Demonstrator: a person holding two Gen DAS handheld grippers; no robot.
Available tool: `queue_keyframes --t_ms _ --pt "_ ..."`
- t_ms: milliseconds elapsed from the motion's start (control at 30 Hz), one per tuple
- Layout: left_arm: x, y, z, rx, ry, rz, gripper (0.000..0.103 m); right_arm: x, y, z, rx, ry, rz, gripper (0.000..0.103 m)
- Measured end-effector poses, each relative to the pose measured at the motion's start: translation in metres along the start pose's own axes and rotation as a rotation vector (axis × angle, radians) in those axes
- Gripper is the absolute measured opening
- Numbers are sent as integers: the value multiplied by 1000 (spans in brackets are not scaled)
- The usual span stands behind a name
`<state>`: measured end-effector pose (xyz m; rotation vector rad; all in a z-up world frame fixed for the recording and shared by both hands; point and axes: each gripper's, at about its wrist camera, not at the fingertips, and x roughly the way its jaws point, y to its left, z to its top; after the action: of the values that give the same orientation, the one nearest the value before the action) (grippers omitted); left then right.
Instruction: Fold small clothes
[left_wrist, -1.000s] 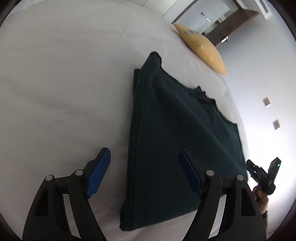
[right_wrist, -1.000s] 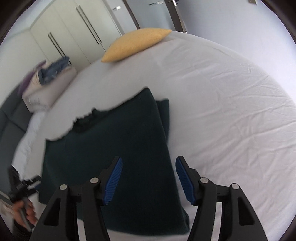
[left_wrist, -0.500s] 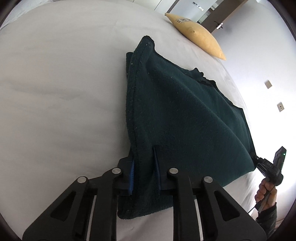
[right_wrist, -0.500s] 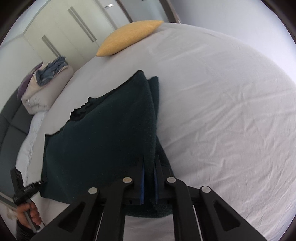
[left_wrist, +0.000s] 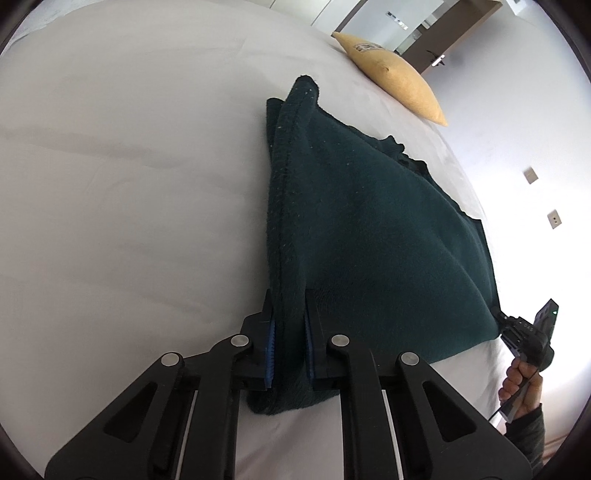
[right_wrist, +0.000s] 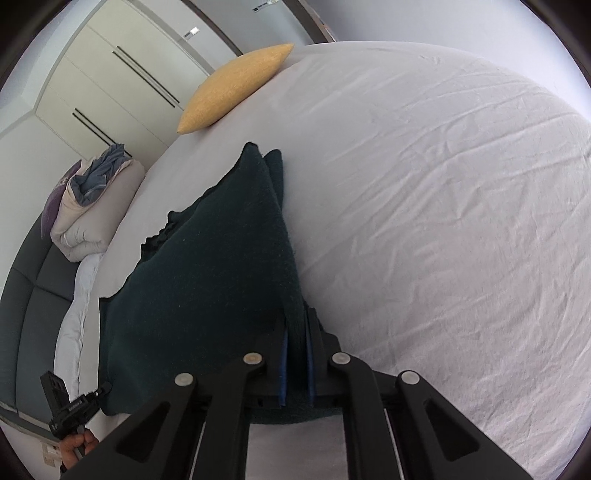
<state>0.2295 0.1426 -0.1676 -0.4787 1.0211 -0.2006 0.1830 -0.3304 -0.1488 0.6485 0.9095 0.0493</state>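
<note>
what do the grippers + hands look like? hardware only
Left gripper and right gripper: matte black linkage arms with triangular cutouts, silver round pivot pins, blue ribbed pads on the fingers. Seen from the left wrist, the right hand is bare, with a dark grey sleeve and a thin cable.

Black left gripper (left_wrist: 288, 343) linkages (silver rivets), blue pads (left_wrist: 270, 341), grey sleeve (left_wrist: 528, 439).

White-sheeted bed (right_wrist: 443, 184) w/ yellow pillow (right_wrist: 236, 86) — wardrobe doors (right_wrist: 110, 74), folded duvet (right_wrist: 92, 210) beyond.
</note>
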Motion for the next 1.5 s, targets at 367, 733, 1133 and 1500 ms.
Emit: queue_keyframes --t_ms 367,733,1133,1500 --pt "-10 -14 -3 65 -19 77 13 -19 23 -14 -126 0 -74 29" --pt "-6 -10 -9 123 -2 110 14 -22 -4 -15 -65 7 -89 10" --pt "-58 -26 -15 141 -145 212 16 -69 23 -21 -70 -121 -77 38" --pt "36 -100 0 306 1 255 16 75 159 -68 -54 261 468 38"
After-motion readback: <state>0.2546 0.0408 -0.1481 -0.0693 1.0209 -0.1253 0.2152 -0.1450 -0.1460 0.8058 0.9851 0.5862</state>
